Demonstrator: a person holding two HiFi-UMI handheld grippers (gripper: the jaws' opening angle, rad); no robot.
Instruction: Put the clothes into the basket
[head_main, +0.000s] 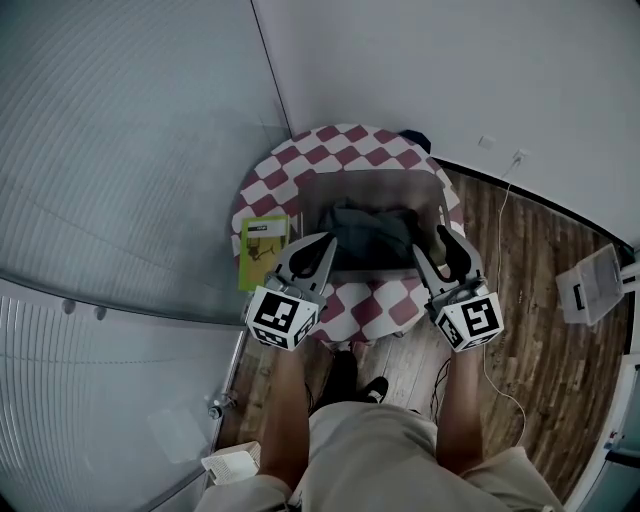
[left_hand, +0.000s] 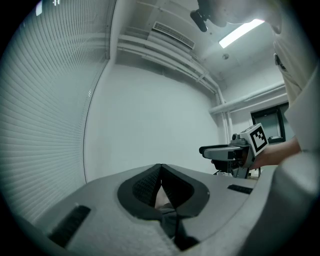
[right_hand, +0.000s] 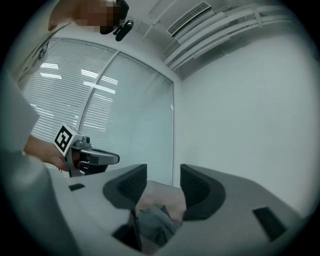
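I see dark clothes (head_main: 372, 236) in the basket (head_main: 368, 180) on my checkered desk (head_main: 340, 148). My left tool (head_main: 322, 242) and right tool (head_main: 433, 243) hang at its sides.

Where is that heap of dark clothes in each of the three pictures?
Head view: dark clothes in the basket on the checked table, centre.
Left gripper view: not clearly in it; shut jaws fill the lower middle.
Right gripper view: bottom centre, between the open jaws.
Shared landmark: the room corner where blinds meet white wall.
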